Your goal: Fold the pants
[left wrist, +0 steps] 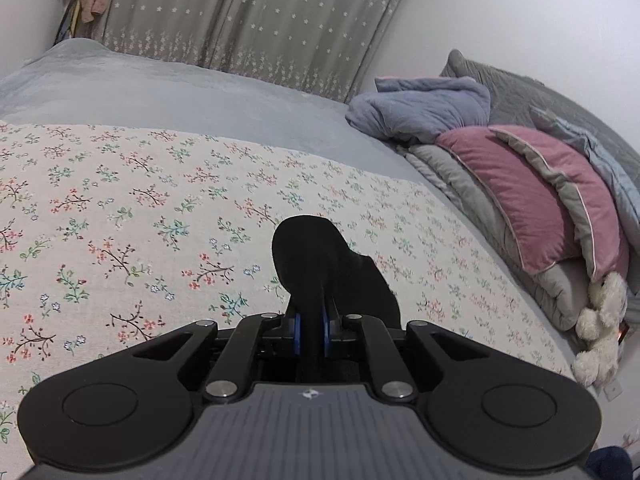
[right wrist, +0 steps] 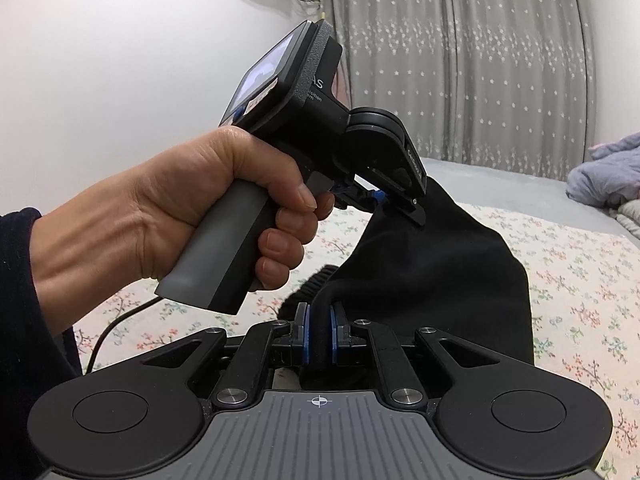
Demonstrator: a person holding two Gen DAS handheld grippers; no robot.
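Note:
The black pants (right wrist: 440,264) hang between both grippers above a floral bedsheet (right wrist: 580,280). My right gripper (right wrist: 319,334) is shut on a bunch of the black fabric, blue pads pressed on either side. My left gripper (left wrist: 311,326) is shut on another part of the pants (left wrist: 320,260), which bulge up ahead of its fingers. In the right wrist view the left gripper (right wrist: 380,200), held in a hand, clamps the upper edge of the cloth. A ribbed black cuff or waistband (right wrist: 308,292) droops to the left.
The floral sheet (left wrist: 120,220) covers the near part of a grey bed (left wrist: 180,92). Pillows and folded blankets (left wrist: 520,184) pile up at the right, with a white plush toy (left wrist: 600,320). Grey curtains (left wrist: 248,20) hang behind. A cable (right wrist: 116,324) trails on the sheet.

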